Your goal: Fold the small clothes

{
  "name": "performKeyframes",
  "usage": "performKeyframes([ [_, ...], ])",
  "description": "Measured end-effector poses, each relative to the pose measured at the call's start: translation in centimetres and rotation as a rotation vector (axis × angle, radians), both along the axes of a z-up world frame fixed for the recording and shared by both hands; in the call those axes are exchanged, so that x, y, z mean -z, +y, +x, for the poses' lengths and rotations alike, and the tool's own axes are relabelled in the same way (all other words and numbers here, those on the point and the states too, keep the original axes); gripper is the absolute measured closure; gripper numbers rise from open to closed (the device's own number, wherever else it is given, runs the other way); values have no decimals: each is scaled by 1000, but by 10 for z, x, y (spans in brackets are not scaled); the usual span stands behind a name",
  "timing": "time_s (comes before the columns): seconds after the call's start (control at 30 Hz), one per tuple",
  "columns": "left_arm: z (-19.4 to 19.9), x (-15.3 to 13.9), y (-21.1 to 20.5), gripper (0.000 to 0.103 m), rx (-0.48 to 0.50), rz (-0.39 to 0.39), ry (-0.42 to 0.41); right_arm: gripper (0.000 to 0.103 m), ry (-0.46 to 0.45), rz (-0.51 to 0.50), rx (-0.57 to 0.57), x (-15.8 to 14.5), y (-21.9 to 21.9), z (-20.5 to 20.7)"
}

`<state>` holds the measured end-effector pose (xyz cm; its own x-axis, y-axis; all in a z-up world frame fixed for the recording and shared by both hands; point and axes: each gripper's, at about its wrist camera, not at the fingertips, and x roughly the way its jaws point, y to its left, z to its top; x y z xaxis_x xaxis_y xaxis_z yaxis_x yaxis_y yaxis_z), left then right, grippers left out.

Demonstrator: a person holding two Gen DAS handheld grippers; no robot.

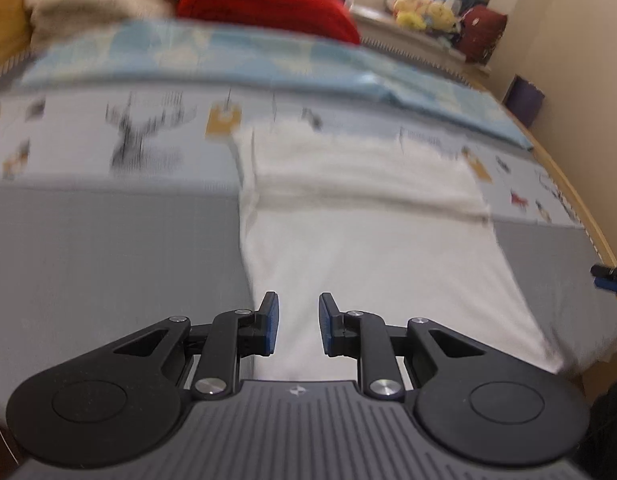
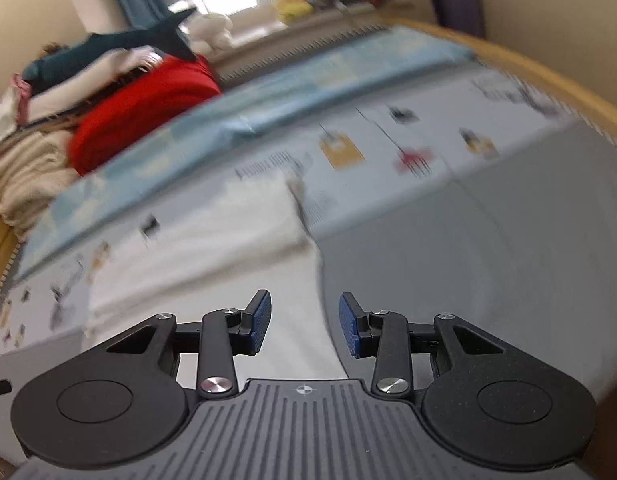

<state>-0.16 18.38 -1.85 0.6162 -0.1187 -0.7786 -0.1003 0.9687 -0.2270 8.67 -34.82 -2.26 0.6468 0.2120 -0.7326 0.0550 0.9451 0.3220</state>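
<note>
Left wrist: white garment flat; grey bedsheet

One white cloth lies on the bed, with one red cushion at 12 o'clock.

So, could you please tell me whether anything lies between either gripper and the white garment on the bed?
Nothing visible does. The white cloth garment lies flat on the grey bedsheet, directly below the open left gripper and right gripper; neither holds anything.
</note>
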Motion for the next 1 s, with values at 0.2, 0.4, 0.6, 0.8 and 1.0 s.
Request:
performKeyframes([
  [0.2,-18,49,2,84,-41,-39,143,63,143,-31,47,50,-10,-17],
  [0.4,-16,70,6,81,-43,-39,239,63,217,-31,20,68,-9,-16],
  [0.6,-19,86,6,79,-46,-25,312,63,284,-52,-16,87,-2,-17],
  [0.8,-20,94,12,79,-62,-38,361,63,339,-89,-34,100,-6,-19],
  [1.0,-17,98,2,79,-26,-3,389,63,350,-100,-38,101,-6,-19],
])
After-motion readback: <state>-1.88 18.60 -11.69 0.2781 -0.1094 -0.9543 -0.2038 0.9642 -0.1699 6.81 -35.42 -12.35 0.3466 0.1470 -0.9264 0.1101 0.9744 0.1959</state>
